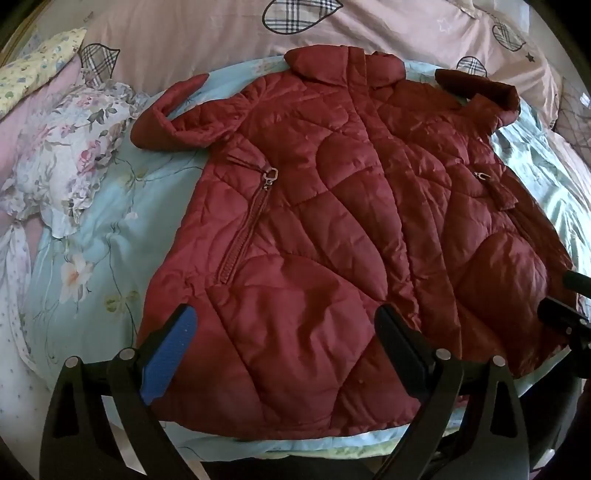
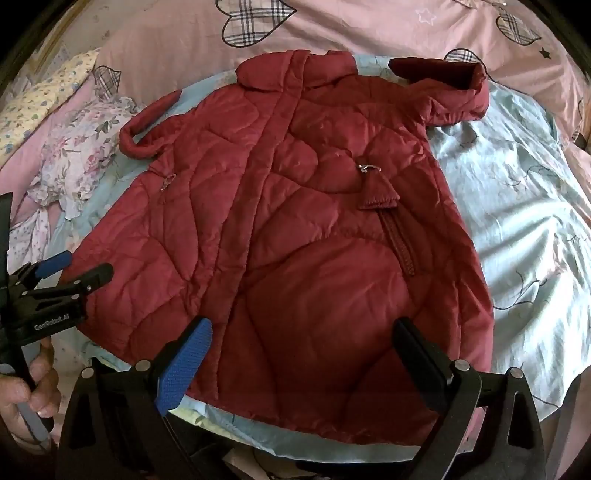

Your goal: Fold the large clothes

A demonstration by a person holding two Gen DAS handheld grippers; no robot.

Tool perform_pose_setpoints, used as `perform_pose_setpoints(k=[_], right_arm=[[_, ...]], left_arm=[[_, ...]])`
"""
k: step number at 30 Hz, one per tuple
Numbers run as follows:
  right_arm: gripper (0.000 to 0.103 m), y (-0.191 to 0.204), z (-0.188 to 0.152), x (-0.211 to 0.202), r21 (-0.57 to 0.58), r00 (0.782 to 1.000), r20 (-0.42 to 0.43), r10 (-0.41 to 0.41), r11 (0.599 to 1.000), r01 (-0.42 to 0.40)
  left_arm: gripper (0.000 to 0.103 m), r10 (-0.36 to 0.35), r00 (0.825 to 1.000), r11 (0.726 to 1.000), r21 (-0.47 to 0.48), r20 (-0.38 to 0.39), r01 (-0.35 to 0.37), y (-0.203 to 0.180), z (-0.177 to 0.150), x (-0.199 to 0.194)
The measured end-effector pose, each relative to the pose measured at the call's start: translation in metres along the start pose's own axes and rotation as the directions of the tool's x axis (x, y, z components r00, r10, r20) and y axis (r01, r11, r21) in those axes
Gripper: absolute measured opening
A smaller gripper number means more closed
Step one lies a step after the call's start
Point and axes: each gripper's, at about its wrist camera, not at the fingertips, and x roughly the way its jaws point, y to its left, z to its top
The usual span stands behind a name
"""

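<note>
Red and puffy, the big coat (image 1: pixel 332 236) lies flat on the bed, front side up. It rests on a light blue sheet (image 1: pixel 107 236) with flowers on it. The collar (image 1: pixel 343 62) points away, toward a pink blanket (image 1: pixel 207 33) with checked hearts. Both sleeves are bent in close to the coat, one sleeve (image 1: pixel 173 114) on the left and one sleeve (image 1: pixel 484 92) on the right. Each side of the coat has a zip pocket with a small metal pull (image 1: pixel 271 175). A flowery pillow (image 1: pixel 77 155) sits just beside the coat on the left.

The left gripper (image 1: pixel 284 350) hangs over the bottom edge of the coat. Its two fingers are wide apart and hold nothing. The right gripper (image 2: pixel 299 358) hangs over the bottom edge too, with its fingers wide apart and nothing between them. In the right wrist view, a hand (image 2: pixel 26 387) holds the left gripper's handle.
</note>
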Motion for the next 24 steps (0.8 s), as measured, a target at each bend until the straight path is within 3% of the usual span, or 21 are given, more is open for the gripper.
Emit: perform_pose_setpoints(k=[20, 24], right_arm=[[0.099, -0.0004, 0.0002, -0.0030, 0.001, 1.000, 0.002, 0.003, 1.000, -0.003], [0.099, 0.0011, 0.0005, -0.0047, 0.002, 1.000, 0.000, 0.003, 1.000, -0.003]], left_arm=[[0.098, -0.023, 1.000, 1.000, -0.003, 0.004, 0.023, -0.0056, 0.0004, -0.0027], [0.098, -0.001, 1.000, 1.000, 0.009, -0.001, 0.001, -0.0056, 0.0016, -0.0026]])
